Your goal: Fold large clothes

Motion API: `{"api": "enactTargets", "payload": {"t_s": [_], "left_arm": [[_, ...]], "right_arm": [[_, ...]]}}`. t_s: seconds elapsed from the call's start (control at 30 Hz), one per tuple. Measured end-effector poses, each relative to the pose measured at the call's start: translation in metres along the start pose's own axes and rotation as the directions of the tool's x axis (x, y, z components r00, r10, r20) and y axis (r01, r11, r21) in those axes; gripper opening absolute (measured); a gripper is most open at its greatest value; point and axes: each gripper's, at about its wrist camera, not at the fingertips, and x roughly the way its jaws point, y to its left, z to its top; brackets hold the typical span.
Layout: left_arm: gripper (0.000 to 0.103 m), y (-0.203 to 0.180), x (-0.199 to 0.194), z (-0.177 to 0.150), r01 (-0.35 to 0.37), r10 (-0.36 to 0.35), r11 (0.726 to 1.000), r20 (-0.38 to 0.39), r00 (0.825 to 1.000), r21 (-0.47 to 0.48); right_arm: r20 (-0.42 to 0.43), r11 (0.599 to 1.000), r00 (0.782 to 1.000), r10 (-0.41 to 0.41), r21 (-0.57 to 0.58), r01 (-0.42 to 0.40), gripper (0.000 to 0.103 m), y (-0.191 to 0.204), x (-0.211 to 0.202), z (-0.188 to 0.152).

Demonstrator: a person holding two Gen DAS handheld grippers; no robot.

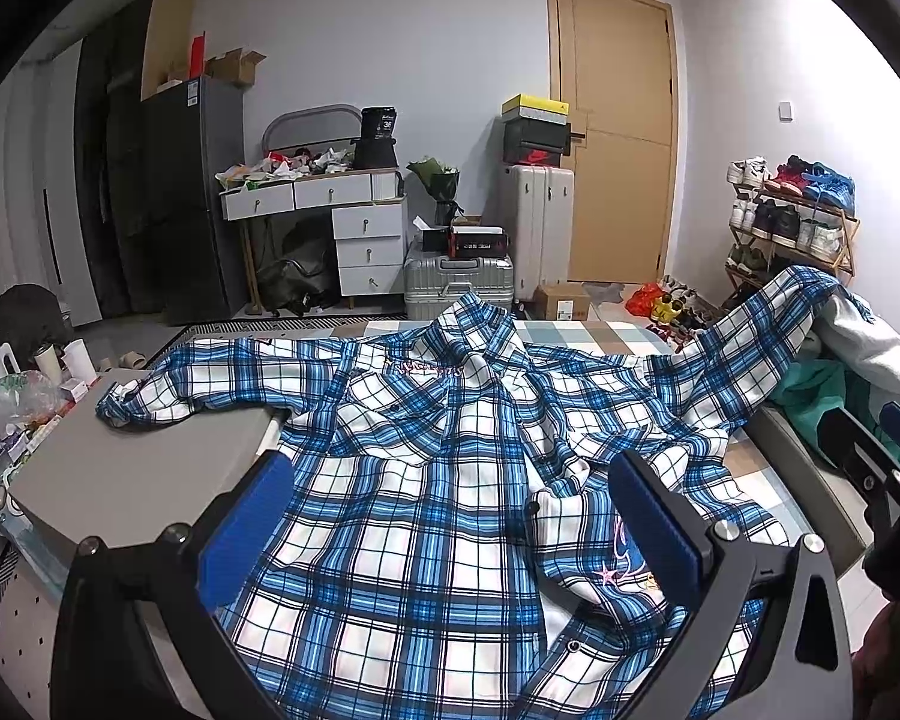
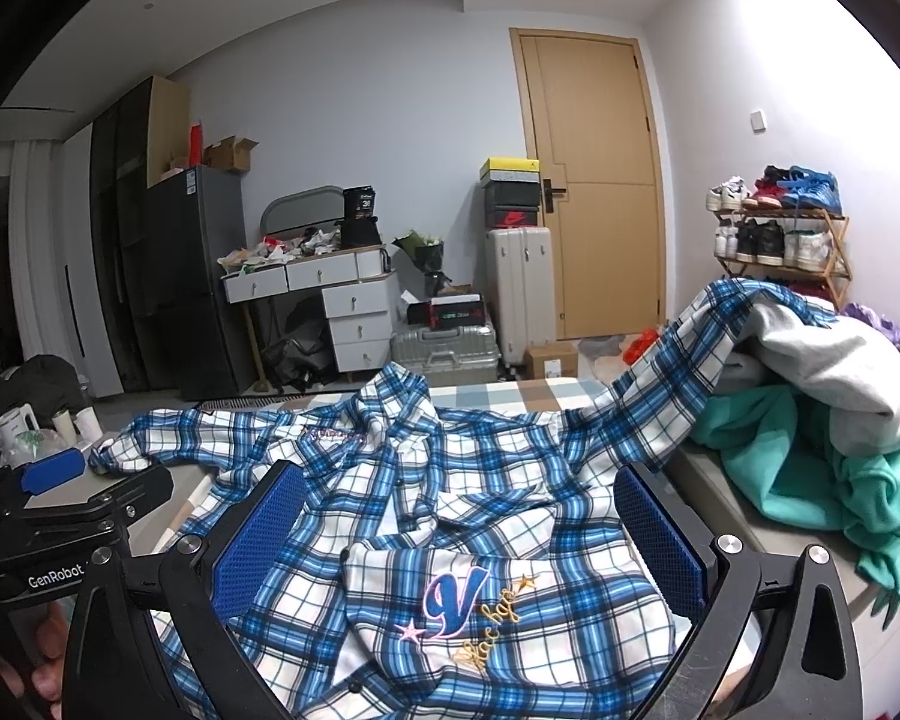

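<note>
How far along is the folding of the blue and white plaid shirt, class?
Done: the blue and white plaid shirt lies spread on the bed, front up. In hand: nothing; the left gripper and right gripper both hover open above its lower part. Left: every fold. One sleeve trails over the grey side surface, the other drapes onto the grey and teal clothes pile.

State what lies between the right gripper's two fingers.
Between the open right gripper lies the plaid shirt, its embroidered "V" patch facing up, in the right wrist view.
</note>
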Motion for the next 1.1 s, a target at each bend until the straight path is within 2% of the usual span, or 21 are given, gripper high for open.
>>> {"api": "enactTargets", "payload": {"t_s": [0.57, 0.7, 0.8, 0.9, 1.0, 1.1], "left_arm": [[0.102, -0.003, 0.009, 0.002, 0.018, -0.018, 1.0, -0.019, 1.0, 0.008], [0.102, -0.005, 0.019, 0.006, 0.032, -0.032, 0.999, -0.035, 0.999, 0.011], [0.102, -0.01, 0.026, 0.012, 0.067, -0.067, 0.998, -0.038, 0.997, 0.018], [0.102, -0.015, 0.032, 0.019, 0.167, -0.167, 0.986, -0.029, 0.986, -0.003], [0.102, -0.024, 0.041, 0.025, 0.203, -0.202, 0.979, -0.04, 0.979, 0.021], [0.102, -0.035, 0.054, 0.027, 0.247, -0.244, 0.968, -0.061, 0.968, 0.044]], "right_arm": [[-0.011, 1.0, 1.0, 0.006, -0.002, -0.006, 0.103, -0.001, 0.003, 0.0], [-0.024, 1.0, 1.0, 0.009, 0.019, -0.008, 0.103, -0.012, 0.012, 0.008], [-0.027, 0.999, 1.0, -0.004, 0.044, 0.005, 0.103, -0.025, 0.019, 0.017], [-0.026, 0.996, 1.0, -0.011, 0.084, 0.013, 0.103, -0.048, 0.025, 0.03], [-0.02, 0.988, 0.999, -0.037, 0.151, 0.039, 0.103, -0.086, 0.03, 0.054], [-0.036, 0.964, 0.996, -0.079, 0.253, 0.086, 0.103, -0.144, 0.034, 0.086]]}}
